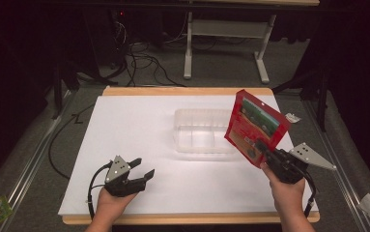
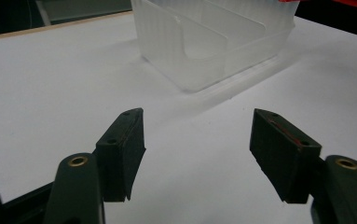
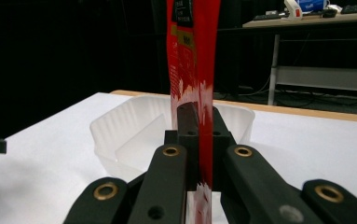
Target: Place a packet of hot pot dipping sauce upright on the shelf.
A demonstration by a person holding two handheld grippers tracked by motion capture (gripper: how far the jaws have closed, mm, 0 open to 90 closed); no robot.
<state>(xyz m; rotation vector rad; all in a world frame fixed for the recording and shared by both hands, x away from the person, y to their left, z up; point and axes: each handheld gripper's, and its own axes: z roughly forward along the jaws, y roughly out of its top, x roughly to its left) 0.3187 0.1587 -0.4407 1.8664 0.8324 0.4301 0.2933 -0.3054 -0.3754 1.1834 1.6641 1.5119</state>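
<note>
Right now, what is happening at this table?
A person works with a gripper in each hand. The right gripper is shut on a corner of a red pouch and holds it up beside a clear tray with dividers on the white table. The left gripper is open with nothing between its jaws, low over the table and pointed toward the tray.

— Where does the divided tray sit?
— On the counter, toward its far side, right of the middle.
— And the pouch?
— Up off the counter in the right gripper, just right of the tray. The left gripper is at the near left, well apart from both.
</note>
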